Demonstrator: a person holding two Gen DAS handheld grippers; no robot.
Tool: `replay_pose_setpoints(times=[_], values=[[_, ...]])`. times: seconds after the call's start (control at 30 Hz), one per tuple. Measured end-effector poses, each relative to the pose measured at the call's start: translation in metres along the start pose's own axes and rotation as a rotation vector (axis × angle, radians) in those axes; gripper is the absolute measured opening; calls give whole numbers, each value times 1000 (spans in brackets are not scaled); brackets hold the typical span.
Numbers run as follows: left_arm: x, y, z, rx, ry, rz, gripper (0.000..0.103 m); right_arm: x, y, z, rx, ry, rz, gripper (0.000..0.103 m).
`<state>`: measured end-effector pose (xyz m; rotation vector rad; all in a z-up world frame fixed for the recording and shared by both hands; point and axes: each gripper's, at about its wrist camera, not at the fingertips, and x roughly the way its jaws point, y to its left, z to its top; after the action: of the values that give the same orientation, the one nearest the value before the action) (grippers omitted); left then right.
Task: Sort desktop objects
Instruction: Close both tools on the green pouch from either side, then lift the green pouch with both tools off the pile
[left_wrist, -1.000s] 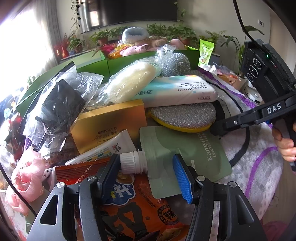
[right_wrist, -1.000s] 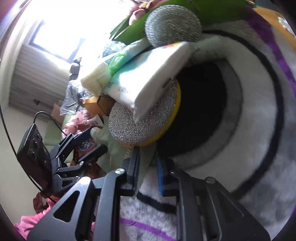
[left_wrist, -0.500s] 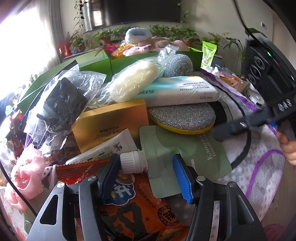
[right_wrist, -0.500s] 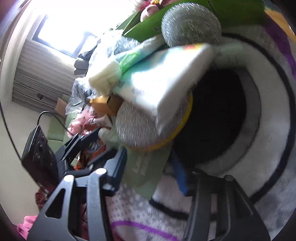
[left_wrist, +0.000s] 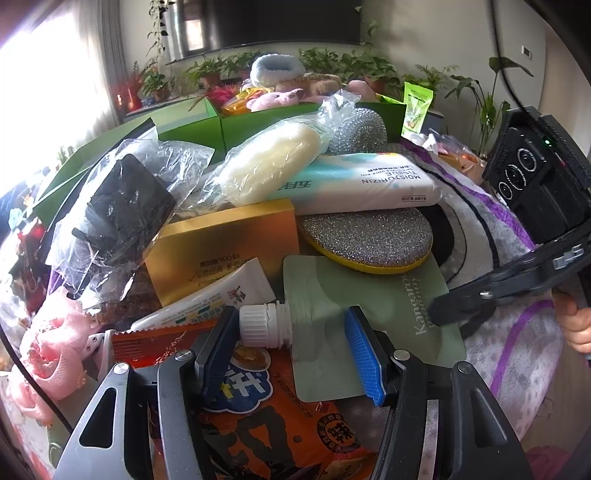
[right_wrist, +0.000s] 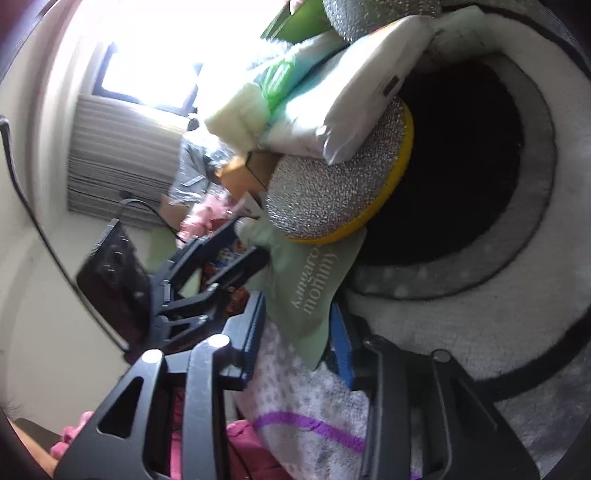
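Note:
A flat green spout pouch (left_wrist: 369, 306) with a white cap (left_wrist: 260, 326) lies on the pile, part under a silver-and-yellow scrub pad (left_wrist: 365, 236). My left gripper (left_wrist: 291, 349) is open, its fingers either side of the cap and pouch neck. My right gripper (right_wrist: 299, 339) is open around the pouch's far corner (right_wrist: 310, 295); it shows at the right of the left wrist view (left_wrist: 443, 314). A tissue pack (left_wrist: 362, 182), a bagged sponge (left_wrist: 269, 162) and a gold box (left_wrist: 225, 243) lie behind.
An orange snack bag (left_wrist: 280, 417) lies under my left gripper. A white tube (left_wrist: 207, 302), a bagged black item (left_wrist: 122, 206), a steel scourer ball (left_wrist: 356, 131) and pink fabric (left_wrist: 48, 350) crowd the pile. Green boxes (left_wrist: 258, 123) stand behind. A patterned rug (right_wrist: 480, 332) lies right.
My right gripper has opened from shut and now straddles the pouch's corner, closer in. My left gripper has stayed open around the cap.

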<state>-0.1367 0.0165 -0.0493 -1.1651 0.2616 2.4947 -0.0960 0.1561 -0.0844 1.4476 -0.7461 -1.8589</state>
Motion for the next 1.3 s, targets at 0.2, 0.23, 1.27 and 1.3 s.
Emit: replay_pose_setpoints(times=[0.2, 0.23, 1.27, 1.3], values=[[-1, 0, 0, 3, 0, -14, 59, 0, 1, -8, 10, -39, -26, 5], [-1, 1, 0, 1, 2, -19, 59, -1, 1, -8, 8, -41, -27, 5], [-83, -25, 23, -2, -187, 35, 58, -81, 65, -29, -208, -226, -118, 10], [-84, -26, 25, -1, -195, 37, 58, -84, 67, -26, -217, -231, -121, 10]])
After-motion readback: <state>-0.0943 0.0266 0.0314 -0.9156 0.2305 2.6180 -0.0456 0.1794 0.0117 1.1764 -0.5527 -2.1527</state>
